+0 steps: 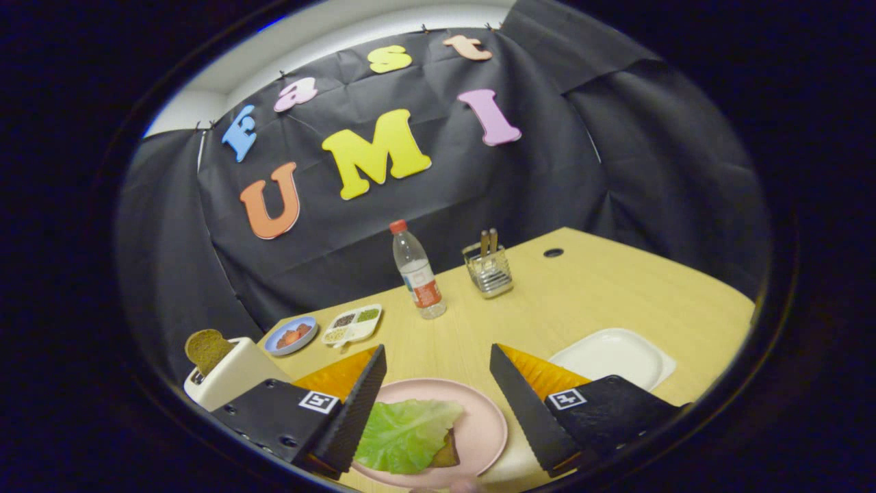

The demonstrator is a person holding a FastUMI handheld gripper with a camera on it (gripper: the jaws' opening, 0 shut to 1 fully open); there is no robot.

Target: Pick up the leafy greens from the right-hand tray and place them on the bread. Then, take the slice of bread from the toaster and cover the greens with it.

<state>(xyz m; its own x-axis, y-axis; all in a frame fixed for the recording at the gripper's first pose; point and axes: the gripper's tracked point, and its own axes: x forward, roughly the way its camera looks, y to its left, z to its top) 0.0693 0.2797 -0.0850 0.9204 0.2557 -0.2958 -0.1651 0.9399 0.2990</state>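
The leafy greens lie on a slice of dark bread, whose corner peeks out at their edge, and both rest on a pink plate between the fingers of the gripper. The fingers stand spread wide apart, released, with nothing held between them; they hang above the plate and touch neither the greens nor the bread, as far as can be told.

The first half of the task looks done: the greens are on the bread. The white tray, just beyond the right finger, is bare. The step in hand is therefore the second slice, which stands upright in the slot of the white toaster, off to the left beyond the left finger.

The next move calls for swinging the gripper left toward the toaster, lining the fingers up on either flat face of the standing slice, then closing gently and lifting straight up so it clears the slot.

Farther back on the wooden table stand a small blue dish, a divided condiment dish, a water bottle and a metal utensil holder
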